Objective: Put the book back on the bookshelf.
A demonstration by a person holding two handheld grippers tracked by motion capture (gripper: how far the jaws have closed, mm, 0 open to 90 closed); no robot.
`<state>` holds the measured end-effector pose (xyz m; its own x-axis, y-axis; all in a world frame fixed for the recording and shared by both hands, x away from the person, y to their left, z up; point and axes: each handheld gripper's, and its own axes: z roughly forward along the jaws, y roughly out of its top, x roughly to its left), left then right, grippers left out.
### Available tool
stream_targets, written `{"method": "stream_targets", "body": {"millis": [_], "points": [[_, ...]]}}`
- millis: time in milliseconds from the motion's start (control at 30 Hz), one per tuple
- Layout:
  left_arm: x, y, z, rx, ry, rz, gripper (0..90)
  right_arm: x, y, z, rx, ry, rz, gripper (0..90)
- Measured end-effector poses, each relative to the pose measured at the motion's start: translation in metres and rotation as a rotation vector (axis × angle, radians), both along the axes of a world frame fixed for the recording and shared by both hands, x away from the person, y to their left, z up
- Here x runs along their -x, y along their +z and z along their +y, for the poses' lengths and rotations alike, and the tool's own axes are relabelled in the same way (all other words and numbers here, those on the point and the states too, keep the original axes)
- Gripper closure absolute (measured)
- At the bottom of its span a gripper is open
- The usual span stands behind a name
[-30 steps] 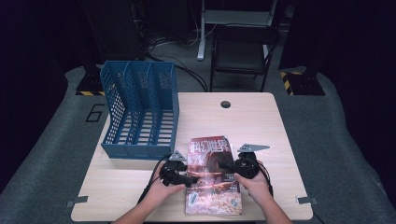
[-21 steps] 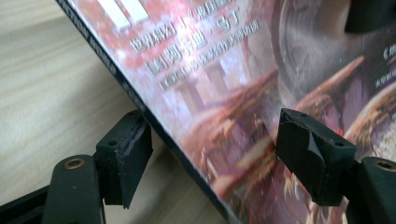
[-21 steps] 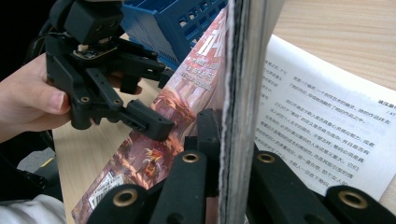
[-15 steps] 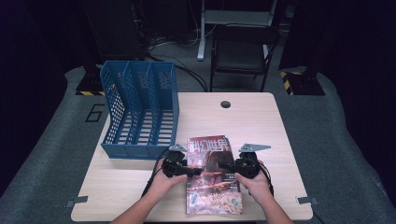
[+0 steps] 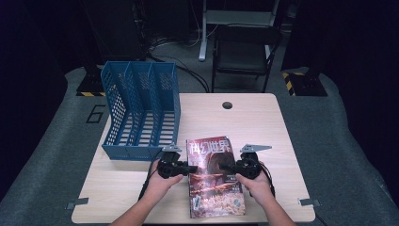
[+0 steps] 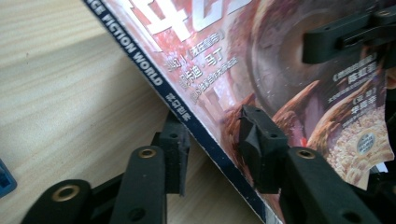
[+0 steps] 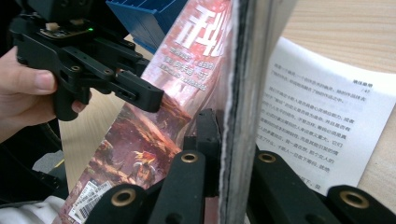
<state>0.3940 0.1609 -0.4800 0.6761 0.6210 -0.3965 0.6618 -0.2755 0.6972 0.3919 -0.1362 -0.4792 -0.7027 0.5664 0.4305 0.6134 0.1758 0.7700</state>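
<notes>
Gripping the magazine [image 5: 214, 179] low in the frame, your right gripper [image 5: 234, 167] clamps its page edge; your left gripper [image 5: 188, 168] has been closing astride the spine, pads apart. Next, pinch fully, then lift toward the rack [image 5: 141, 113].

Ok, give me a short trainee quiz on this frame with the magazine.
1. True or false: the magazine stands inside the blue file rack.
2. What is the right hand-held gripper shut on? A) the magazine's page edge B) the rack's wall C) nothing
3. How many compartments does the blue file rack have?

Key: 1 false, it lies on the table in front of the rack; 2 A; 3 three.
</notes>
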Motion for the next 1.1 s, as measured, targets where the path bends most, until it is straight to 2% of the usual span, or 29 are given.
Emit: {"method": "stream_targets", "body": {"millis": [133,267,433,567,667,900,1033,1100], "points": [[0.001,0.005,0.003,0.014,0.01,0.001,69.4,-0.002,0.0,-0.002,-0.009,0.005,0.008,85.5],[0.003,0.013,0.005,0.023,0.023,-0.02,72.7,-0.003,0.001,-0.002,-0.026,0.007,0.023,82.8],[0.005,0.018,0.007,0.03,0.022,-0.036,75.6,-0.007,-0.001,-0.005,-0.03,-0.012,0.081,80.3],[0.004,0.021,0.01,0.027,0.014,-0.045,76.8,-0.01,-0.001,-0.01,-0.035,-0.025,0.1,79.3],[0.004,0.021,0.011,0.028,0.017,-0.046,77.4,-0.012,-0.002,-0.013,-0.048,-0.043,0.133,78.6],[0.005,0.025,0.012,0.033,0.013,-0.062,77.9,-0.012,0.005,-0.014,-0.024,-0.043,0.122,81.7],[0.007,0.033,0.014,0.041,0.016,-0.088,78.3,-0.008,0.017,-0.012,-0.016,-0.03,0.076,84.7],[0.009,0.042,0.016,0.045,0.018,-0.127,78.5,-0.006,0.023,-0.011,-0.027,-0.036,0.051,85.6]]}}
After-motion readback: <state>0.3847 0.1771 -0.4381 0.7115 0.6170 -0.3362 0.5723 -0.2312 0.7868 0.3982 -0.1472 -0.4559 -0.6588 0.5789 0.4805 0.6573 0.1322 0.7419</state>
